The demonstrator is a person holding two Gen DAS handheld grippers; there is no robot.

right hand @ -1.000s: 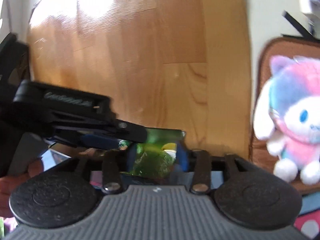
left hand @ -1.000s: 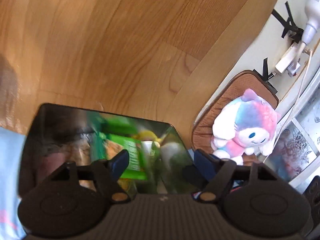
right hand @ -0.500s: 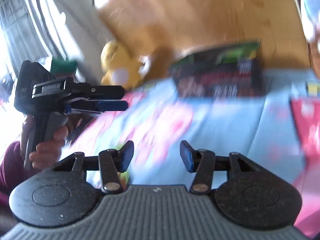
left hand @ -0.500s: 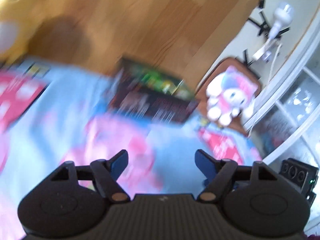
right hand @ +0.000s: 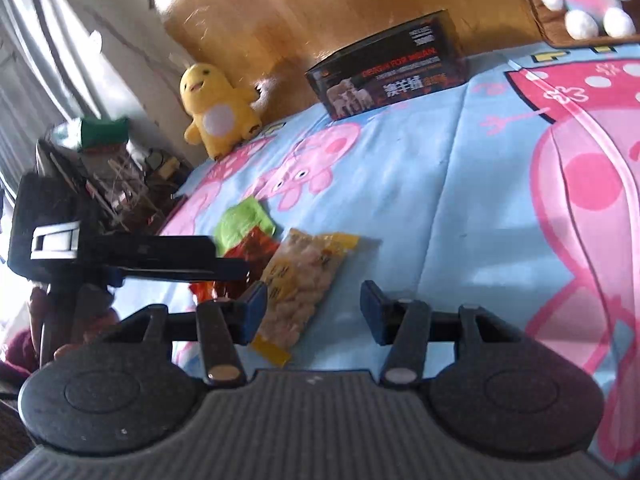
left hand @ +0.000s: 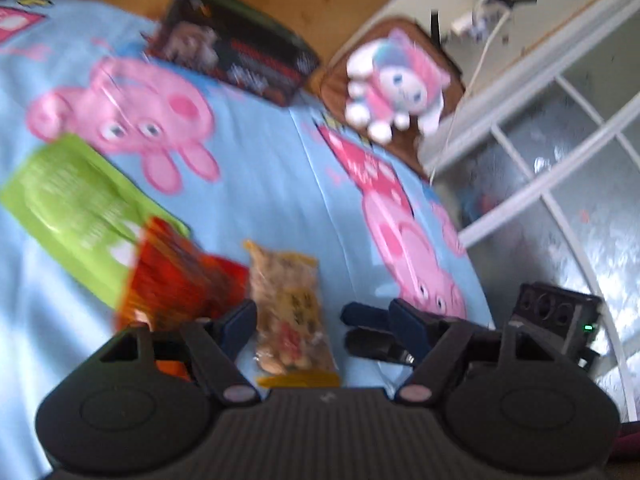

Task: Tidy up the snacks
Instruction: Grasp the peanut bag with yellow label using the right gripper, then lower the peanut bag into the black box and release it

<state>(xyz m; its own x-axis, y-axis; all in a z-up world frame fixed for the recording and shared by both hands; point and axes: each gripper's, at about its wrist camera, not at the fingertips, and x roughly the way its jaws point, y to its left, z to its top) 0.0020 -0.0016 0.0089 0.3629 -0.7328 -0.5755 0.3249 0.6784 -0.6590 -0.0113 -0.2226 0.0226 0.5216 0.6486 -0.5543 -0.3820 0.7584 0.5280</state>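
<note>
Three snack bags lie on a blue cartoon blanket (left hand: 272, 184): a yellow peanut bag (left hand: 290, 304), a red-orange bag (left hand: 176, 280) and a light green bag (left hand: 68, 204). They also show in the right wrist view: peanut bag (right hand: 308, 276), red bag (right hand: 248, 252), green bag (right hand: 242, 224). A black box (left hand: 236, 48) stands at the blanket's far edge, also seen from the right (right hand: 392, 64). My left gripper (left hand: 320, 318) is open and empty over the peanut bag. My right gripper (right hand: 314, 306) is open and empty beside that bag. The left gripper appears in the right view (right hand: 224, 270).
A pink-white plush (left hand: 396, 84) sits on a brown cushion (left hand: 332, 84). A yellow plush (right hand: 216, 112) sits at the blanket's far left. Wooden floor (right hand: 320, 4) lies beyond. A glass door with white frame (left hand: 560, 152) is on the right. Clutter (right hand: 108, 168) is at left.
Both grippers pulled back from the black box to the loose snack bags. The right gripper, which held a green bag over the box, is now open and empty.
</note>
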